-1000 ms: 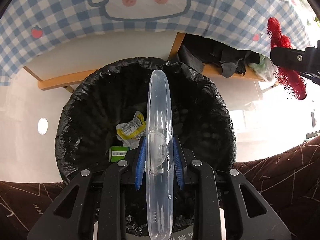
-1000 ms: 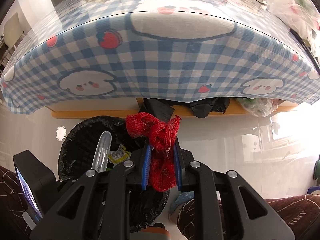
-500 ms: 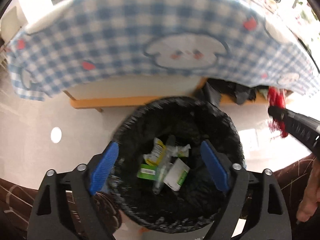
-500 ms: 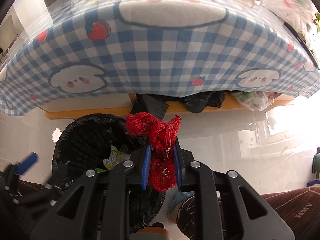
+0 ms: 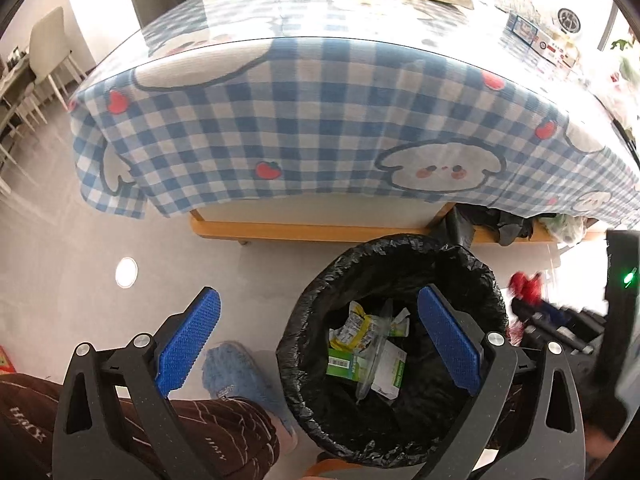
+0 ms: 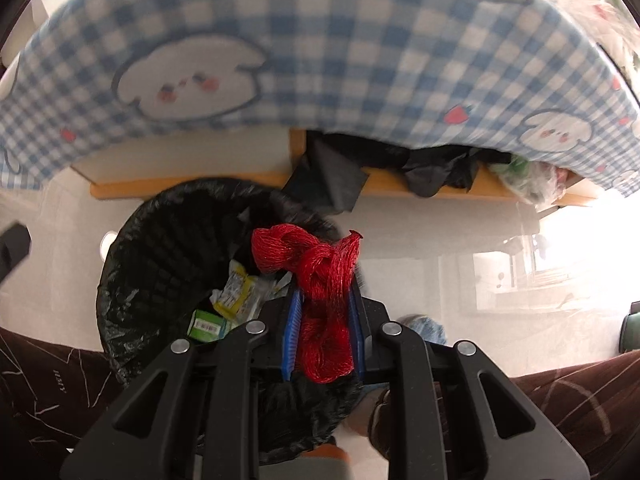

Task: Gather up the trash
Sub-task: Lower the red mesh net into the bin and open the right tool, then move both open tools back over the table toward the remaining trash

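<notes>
The left hand-held gripper [image 5: 318, 344] hangs above the floor with its blue pads [image 5: 188, 342] spread wide, having just been opening, and nothing lies between them. Its right pad sits over the mouth of the black-lined bin [image 5: 394, 248], where wrappers [image 5: 352, 330] and a clear plastic case [image 5: 374, 354] lie at the bottom, below and well apart from the jaws. A blue slipper [image 5: 236, 376] rests on the floor just left of the bin. To the right, the right hand-held gripper [image 6: 323, 334] is clamped on a red yarn bundle [image 6: 320, 280], which pokes out beyond the fingertips over the bin's near right rim. Behind, a blue checked cloth [image 5: 320, 120] drapes the worktop.
</notes>
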Action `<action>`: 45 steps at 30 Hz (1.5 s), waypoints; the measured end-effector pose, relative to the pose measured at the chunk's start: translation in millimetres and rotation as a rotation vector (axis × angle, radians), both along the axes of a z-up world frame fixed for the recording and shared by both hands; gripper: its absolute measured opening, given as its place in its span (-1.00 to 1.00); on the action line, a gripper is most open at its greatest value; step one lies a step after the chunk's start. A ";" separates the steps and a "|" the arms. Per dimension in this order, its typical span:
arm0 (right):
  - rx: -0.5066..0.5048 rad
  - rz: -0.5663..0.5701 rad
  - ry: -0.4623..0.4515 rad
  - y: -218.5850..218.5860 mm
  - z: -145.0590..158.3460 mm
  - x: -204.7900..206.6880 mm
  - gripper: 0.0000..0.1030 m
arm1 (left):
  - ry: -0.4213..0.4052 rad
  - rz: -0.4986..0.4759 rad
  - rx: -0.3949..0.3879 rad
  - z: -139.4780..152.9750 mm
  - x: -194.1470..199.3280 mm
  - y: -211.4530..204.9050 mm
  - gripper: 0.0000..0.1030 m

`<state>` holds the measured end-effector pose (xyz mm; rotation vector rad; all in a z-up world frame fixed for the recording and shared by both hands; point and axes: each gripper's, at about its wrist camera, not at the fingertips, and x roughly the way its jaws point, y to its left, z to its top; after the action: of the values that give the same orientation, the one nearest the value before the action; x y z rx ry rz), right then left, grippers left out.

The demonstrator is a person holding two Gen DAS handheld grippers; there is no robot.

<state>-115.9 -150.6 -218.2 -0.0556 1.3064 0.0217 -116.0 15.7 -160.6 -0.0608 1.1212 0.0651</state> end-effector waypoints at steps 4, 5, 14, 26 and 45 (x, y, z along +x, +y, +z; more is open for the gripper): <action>0.028 0.017 0.028 15.8 -14.1 -3.1 -0.61 | 0.002 0.016 -0.017 -1.7 -1.6 6.2 0.88; 0.025 0.022 0.030 18.9 -16.0 -4.0 -0.61 | 0.003 0.017 -0.018 -2.5 -2.2 6.8 0.88; 0.042 0.048 0.055 47.9 -36.8 -8.6 -0.60 | 0.016 0.039 -0.021 -6.6 -5.3 16.2 0.88; 0.026 0.083 0.056 64.3 -48.6 -7.0 -0.47 | 0.034 0.051 -0.014 -9.6 -4.7 18.1 0.88; -0.005 0.024 0.030 28.1 -21.3 4.4 0.67 | 0.054 0.046 -0.004 -12.9 -3.0 17.6 0.88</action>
<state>-111.5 -122.5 -239.6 -0.0757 1.3357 0.0394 -118.9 33.3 -173.6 -0.0890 1.1739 0.1054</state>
